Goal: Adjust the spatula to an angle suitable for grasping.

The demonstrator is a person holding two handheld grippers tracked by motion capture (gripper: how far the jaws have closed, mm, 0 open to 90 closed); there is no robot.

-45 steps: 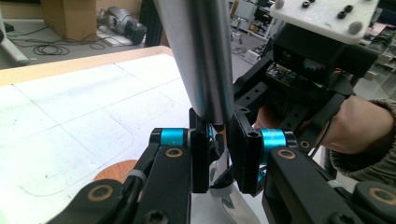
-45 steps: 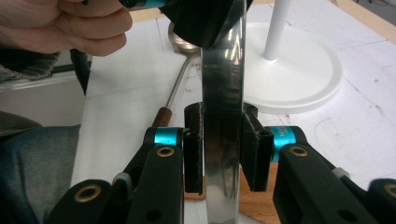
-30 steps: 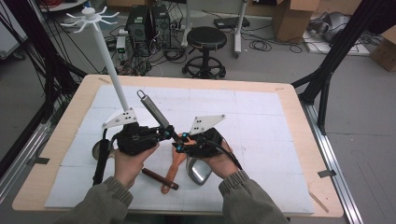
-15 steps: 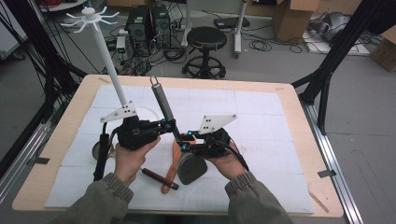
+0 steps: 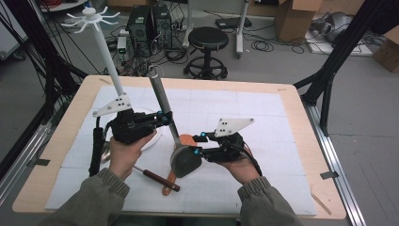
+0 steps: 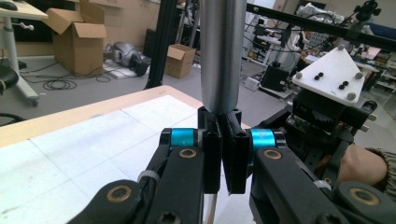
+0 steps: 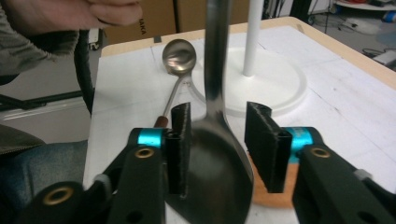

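Note:
A large steel serving spoon stands nearly upright over the white mat, its handle (image 5: 160,96) pointing up and away and its bowl (image 5: 185,162) hanging low. My left gripper (image 5: 164,118) is shut on the handle (image 6: 219,51), its jaws pressed together around it (image 6: 223,154). My right gripper (image 5: 192,146) is at the bowl (image 7: 215,163). Its jaws have just been opening: the bowl sits between them, with a gap beside the right pad (image 7: 261,140).
A white hanging rack (image 5: 110,61) rises from a round base (image 5: 153,136) behind the left hand. A small ladle (image 7: 178,56) with a brown handle (image 5: 155,178) and an orange wooden spatula (image 5: 167,188) lie on the mat near the front edge.
The left hand has lifted the spoon, so its handle stands steeper and higher. The right gripper's jaws have widened around the bowl and that hand has shifted right.

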